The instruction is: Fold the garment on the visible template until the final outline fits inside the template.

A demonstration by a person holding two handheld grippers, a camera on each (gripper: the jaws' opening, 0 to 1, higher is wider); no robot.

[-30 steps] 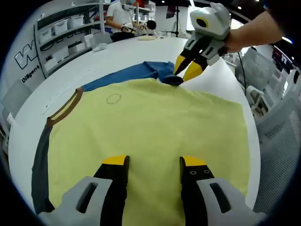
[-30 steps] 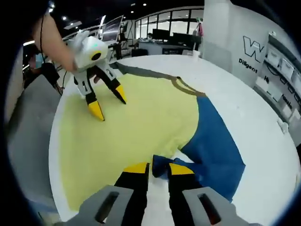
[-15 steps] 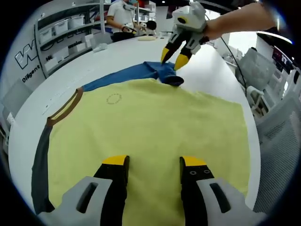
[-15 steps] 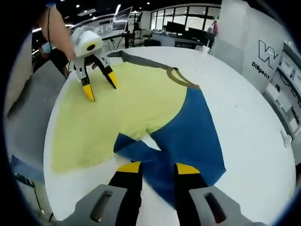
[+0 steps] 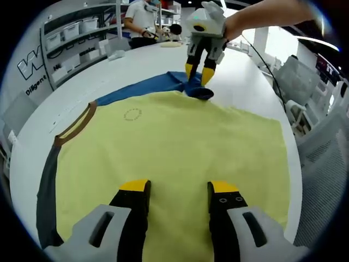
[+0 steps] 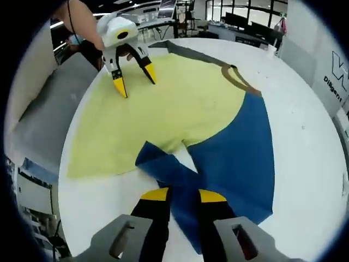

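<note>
White round table (image 5: 109,68) (image 6: 305,103) — carries the whole garment, bare surface showing on its far and right sides in both views.

Garment (image 5: 174,142) (image 6: 163,114) lies flat on the table: a broad yellow body, a brown collar band (image 5: 76,126) (image 6: 237,78), a dark grey sleeve (image 5: 46,191) along the left edge in the left gripper view, and a blue sleeve (image 5: 147,85) (image 6: 234,147). In the right gripper view the blue part spreads out to the right of the yellow, with a narrow blue strip (image 6: 163,169) running from the yellow hem toward the near edge. No template outline can be made out under the cloth.

Left gripper (image 5: 177,188) (image 6: 135,76) — jaws spread apart, nothing between them, poised over the near part of the yellow body. In the right gripper view it stands at the far left of the shirt, yellow tips pointing down at the fabric, held by a person's hand (image 6: 87,30).

Right gripper (image 6: 179,195) (image 5: 197,73) — in its own view the jaws flank the blue strip, close to it; whether they pinch the cloth cannot be told. In the left gripper view it hangs over the bunched end of the blue sleeve at the far side, tips just above the fabric, a gap between them.

Shelving with bins (image 5: 76,33) far left; a person (image 5: 139,19) stands beyond the table.
</note>
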